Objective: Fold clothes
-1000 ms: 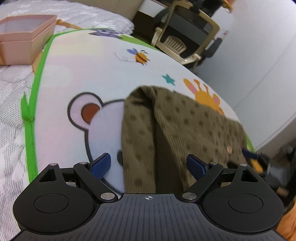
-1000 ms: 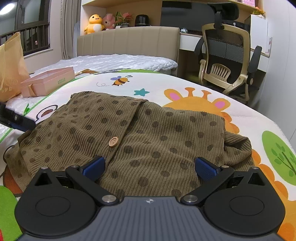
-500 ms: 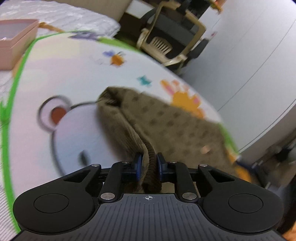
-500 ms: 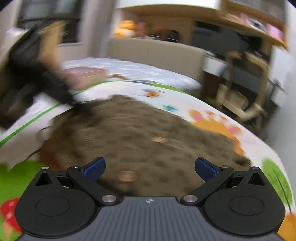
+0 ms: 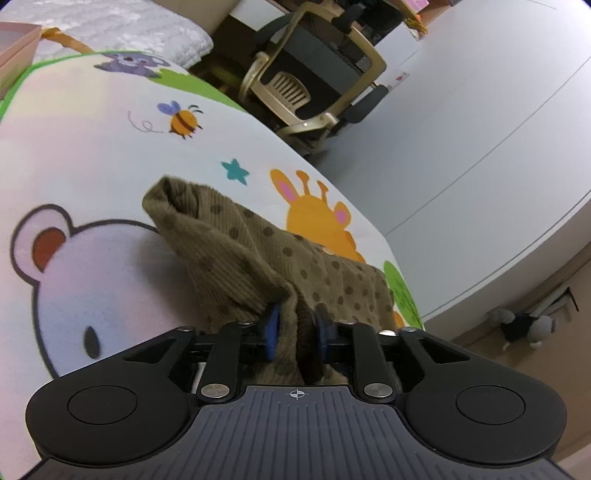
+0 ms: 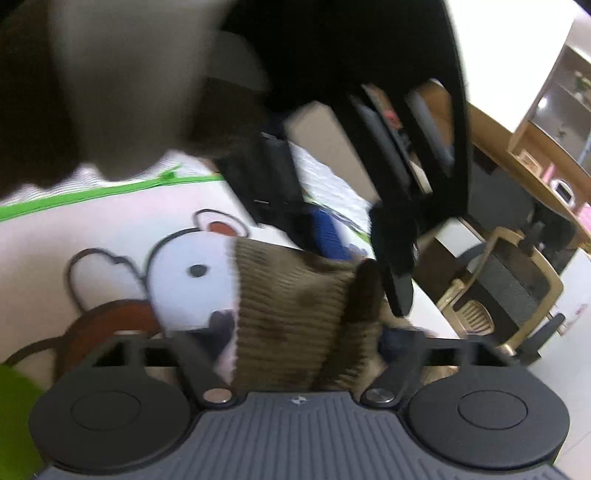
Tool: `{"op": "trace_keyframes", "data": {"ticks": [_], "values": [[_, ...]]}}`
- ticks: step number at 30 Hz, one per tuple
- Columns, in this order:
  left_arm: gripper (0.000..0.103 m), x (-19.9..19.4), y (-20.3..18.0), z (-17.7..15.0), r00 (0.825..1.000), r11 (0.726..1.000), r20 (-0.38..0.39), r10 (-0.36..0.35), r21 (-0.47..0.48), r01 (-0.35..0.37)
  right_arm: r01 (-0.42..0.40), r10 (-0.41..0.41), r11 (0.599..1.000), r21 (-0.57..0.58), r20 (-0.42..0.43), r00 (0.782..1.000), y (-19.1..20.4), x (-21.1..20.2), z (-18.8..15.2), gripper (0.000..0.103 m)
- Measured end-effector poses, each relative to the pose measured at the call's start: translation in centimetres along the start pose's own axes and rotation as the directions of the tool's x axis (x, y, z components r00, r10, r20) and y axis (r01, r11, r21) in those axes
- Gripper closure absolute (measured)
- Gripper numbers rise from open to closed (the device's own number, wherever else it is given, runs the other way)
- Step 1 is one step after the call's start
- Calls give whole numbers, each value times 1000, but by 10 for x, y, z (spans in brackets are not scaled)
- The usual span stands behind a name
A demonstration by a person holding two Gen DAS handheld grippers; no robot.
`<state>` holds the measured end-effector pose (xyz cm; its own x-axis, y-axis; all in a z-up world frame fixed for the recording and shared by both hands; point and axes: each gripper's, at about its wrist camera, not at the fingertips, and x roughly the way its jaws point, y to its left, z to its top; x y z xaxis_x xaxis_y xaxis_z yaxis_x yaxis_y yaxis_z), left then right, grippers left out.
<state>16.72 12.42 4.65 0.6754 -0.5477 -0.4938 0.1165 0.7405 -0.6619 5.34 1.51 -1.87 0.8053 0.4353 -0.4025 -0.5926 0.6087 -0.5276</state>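
An olive-brown dotted corduroy garment (image 5: 258, 251) lies on a cartoon-print play mat (image 5: 110, 147) on the bed. My left gripper (image 5: 295, 332) is shut on a fold of the garment's near edge and holds it raised off the mat. In the blurred right wrist view, a bunched part of the garment (image 6: 295, 314) fills the space between my right gripper's (image 6: 303, 339) arms. Its fingertips are hidden by cloth. The left gripper (image 6: 399, 258) appears close above it, holding the same cloth.
A beige office chair (image 5: 314, 85) stands beyond the bed's far edge, also in the right wrist view (image 6: 509, 295). A pink box corner (image 5: 14, 44) sits at the mat's far left. A white quilt (image 5: 110, 22) lies beyond the mat.
My left gripper closed on the garment's edge and lifted it. My right gripper swung left toward the left gripper, and cloth now lies between its arms.
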Motion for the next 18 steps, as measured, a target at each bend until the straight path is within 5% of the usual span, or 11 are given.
{"op": "trace_keyframes", "data": {"ticks": [1, 4, 7, 11, 18], "values": [[57, -3, 2, 1, 1000, 1000, 12, -6, -1, 6, -6, 7, 1000, 30, -8, 1000, -6, 2, 0, 74], [45, -14, 6, 7, 998, 1000, 53, -25, 0, 25, 0, -1, 995, 95, 8, 1000, -28, -4, -2, 84], [26, -39, -3, 21, 983, 999, 177, -45, 17, 43, 42, -50, 985, 165, 44, 998, -59, -24, -6, 88], [17, -54, -22, 33, 962, 997, 263, -74, 53, 62, 112, -135, 935, 336, 46, 990, -123, -56, -22, 88], [9, 1, -59, 27, 990, 994, 130, -59, 103, 46, 283, -220, 747, 601, -179, 959, -222, -96, -111, 88]]}}
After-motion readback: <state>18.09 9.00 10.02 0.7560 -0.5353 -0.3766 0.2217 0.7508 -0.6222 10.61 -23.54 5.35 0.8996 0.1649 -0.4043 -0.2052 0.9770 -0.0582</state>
